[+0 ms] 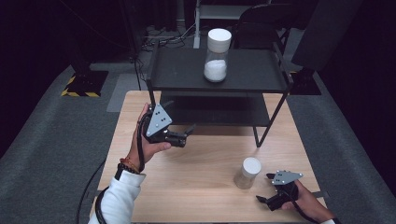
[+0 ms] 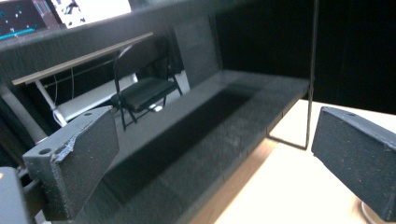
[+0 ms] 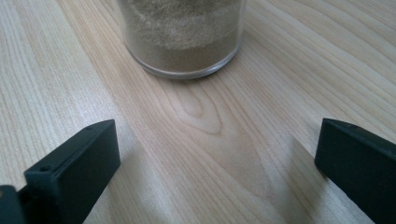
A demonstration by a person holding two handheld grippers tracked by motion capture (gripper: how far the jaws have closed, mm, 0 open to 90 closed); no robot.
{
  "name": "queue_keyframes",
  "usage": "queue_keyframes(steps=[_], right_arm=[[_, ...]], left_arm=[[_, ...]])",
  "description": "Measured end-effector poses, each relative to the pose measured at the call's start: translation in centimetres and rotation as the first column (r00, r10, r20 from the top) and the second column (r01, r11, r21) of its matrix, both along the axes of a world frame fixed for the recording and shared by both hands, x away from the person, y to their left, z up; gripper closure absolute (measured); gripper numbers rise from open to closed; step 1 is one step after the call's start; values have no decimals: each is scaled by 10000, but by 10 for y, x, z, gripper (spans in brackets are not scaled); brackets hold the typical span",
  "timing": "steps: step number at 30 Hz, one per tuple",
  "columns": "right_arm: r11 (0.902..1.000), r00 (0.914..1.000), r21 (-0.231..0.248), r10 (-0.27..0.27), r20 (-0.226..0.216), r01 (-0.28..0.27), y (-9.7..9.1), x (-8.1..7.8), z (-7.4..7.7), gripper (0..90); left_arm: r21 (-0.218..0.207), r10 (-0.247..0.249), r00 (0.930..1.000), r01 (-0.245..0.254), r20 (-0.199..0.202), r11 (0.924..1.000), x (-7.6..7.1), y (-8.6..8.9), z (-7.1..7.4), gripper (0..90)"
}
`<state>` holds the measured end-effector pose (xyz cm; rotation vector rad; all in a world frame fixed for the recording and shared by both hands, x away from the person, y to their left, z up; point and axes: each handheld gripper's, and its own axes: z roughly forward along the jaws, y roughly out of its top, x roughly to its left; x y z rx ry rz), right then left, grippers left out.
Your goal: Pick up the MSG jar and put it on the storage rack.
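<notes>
- On a pale wooden table [image 1: 196, 186], a person's right gripper [image 1: 273, 189] sits low at the near right corner, its jaws spread wide and aimed at a small jar [image 1: 247, 172] of tan powder just to its left.
- The right gripper view puts the jar's glass base [image 3: 182, 42] straight ahead, standing upright on the wood and apart from both jaws, a line-up that reads as an approach for a side grasp.
- The jar wears a white lid [image 1: 251, 165]; gripping below it, on the glass wall, looks the likelier plan.
- The left gripper [image 1: 187, 135] is held above the table's left half, jaws spread and holding nothing, pointing right toward the lower level of a black two-tier shelf [image 1: 219, 77] at the table's far edge.
- In the left gripper view that lower shelf board [image 2: 224, 135] runs between the jaws, so this hand seems parked or waiting, not reaching.
- A taller jar [image 1: 217, 55] with a white lid and white powder stands upright on the shelf's top tier, well apart from both grippers, suggesting where the small jar may be headed.
</notes>
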<state>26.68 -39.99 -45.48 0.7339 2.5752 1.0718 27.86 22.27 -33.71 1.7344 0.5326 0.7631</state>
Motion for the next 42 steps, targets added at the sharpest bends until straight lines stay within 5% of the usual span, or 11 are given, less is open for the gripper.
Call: queue_keyframes(steps=[14, 31, 42], right_arm=[[10000, 10000, 8, -7, -3, 7, 0, 0, 0, 0], [10000, 10000, 9, 13, -3, -13, 0, 0, 0, 0], [10000, 10000, 11, 13, -3, -13, 0, 0, 0, 0]], left_arm=[[521, 70, 9956, -21, -938, 9986, -7, 5, -41, 10], [978, 99, 9754, 120, -2204, 9951, -9, 3, -84, 14], [1809, 221, 9546, 335, -2971, 9829, -5, -1, -101, 15]])
